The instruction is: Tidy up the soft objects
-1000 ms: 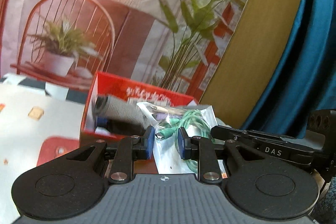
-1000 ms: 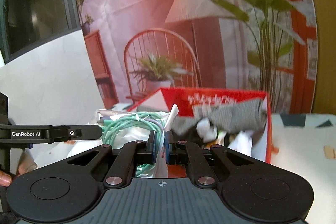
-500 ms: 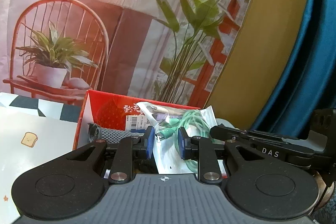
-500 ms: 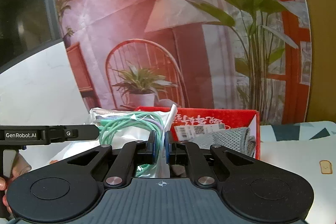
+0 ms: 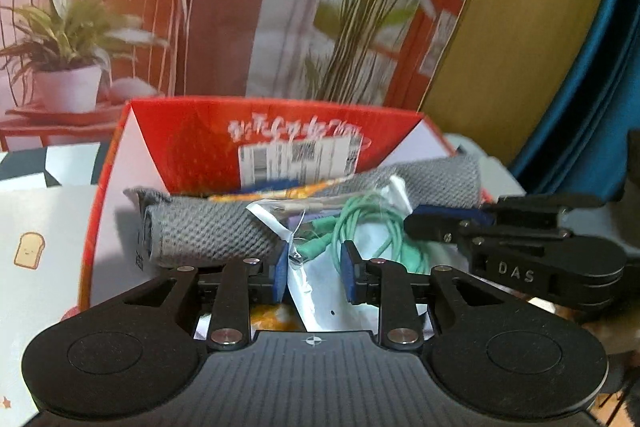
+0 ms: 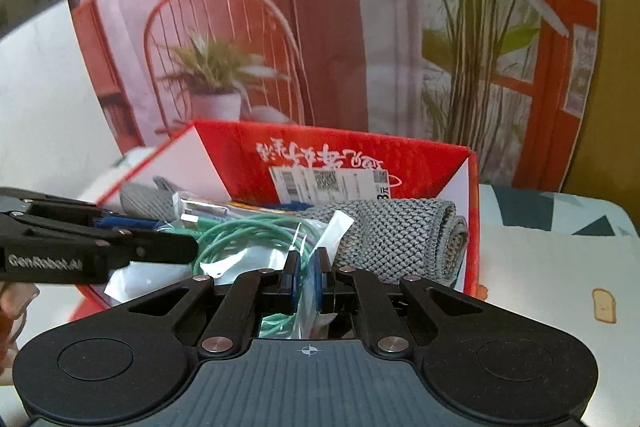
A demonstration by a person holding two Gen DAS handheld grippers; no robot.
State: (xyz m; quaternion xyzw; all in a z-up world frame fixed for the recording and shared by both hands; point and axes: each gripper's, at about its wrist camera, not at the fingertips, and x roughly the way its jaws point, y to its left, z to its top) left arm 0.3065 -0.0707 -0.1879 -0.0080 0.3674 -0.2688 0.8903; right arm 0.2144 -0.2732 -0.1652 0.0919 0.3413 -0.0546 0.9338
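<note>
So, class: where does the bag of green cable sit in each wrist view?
Left wrist: bag of green cable, lower centre, in front of the grey roll.
Right wrist: lower centre-left, between both grippers.
Shared landmark: the red box's barcode label.

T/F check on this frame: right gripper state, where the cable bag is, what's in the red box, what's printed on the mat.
1. The right gripper is shut on the cable bag. True.
2. The cable in the bag is red. False: it is green.
3. A grey knitted roll lies in the red box. True.
4. The box is closed with a lid. False: it is open at the top and its contents show.
5. The mat carries a small toast drawing. True.
6. The left gripper is far from the bag. False: the bag's corner sits between its jaws, which are opening.
</note>
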